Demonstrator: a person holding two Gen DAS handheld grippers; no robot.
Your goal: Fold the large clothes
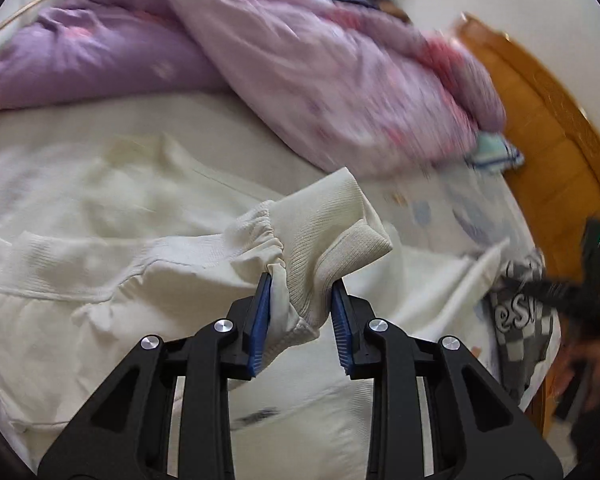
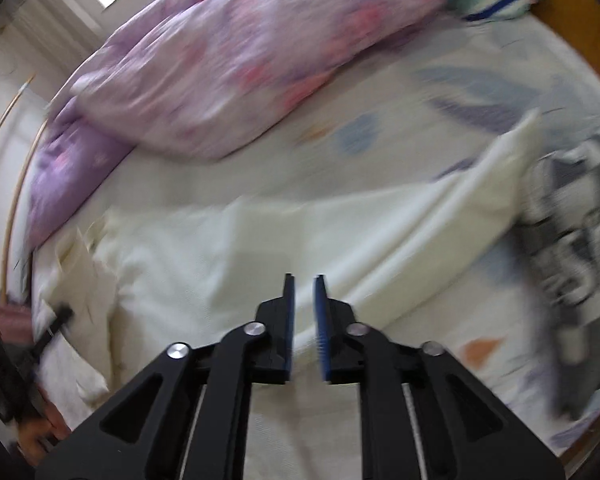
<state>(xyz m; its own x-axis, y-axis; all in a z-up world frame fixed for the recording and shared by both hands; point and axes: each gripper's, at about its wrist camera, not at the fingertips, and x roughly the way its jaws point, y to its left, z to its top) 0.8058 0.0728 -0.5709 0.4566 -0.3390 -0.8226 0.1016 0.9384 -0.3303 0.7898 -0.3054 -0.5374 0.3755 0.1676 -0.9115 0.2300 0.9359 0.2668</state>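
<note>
1. Left tongs (image 1: 300,300) grip the ribbed cuff (image 1: 320,232) of a cream sweatshirt (image 2: 228,256) spread on the bed (image 2: 440,92) below the purple duvet (image 2: 240,60).
2. Right tongs (image 2: 303,300) narrow, apparently empty; view blurred.
3. Carry cuff across the body, keeping tension even.

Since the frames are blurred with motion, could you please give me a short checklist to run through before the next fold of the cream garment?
1. Left gripper has the ribbed cuff between its fingers: ok.
2. That grip is firm: cannot tell; the fingers stand fairly wide around bunched cloth.
3. Right gripper is free: ok; narrow gap, nothing between the fingers.
4. Cream garment lies flat on the bed: not ok; it is creased.
5. Purple floral duvet is clear of the garment: cannot tell; their edges lie close.
6. Grey checked garment is apart from the cream sleeve: not ok; they meet.
</note>
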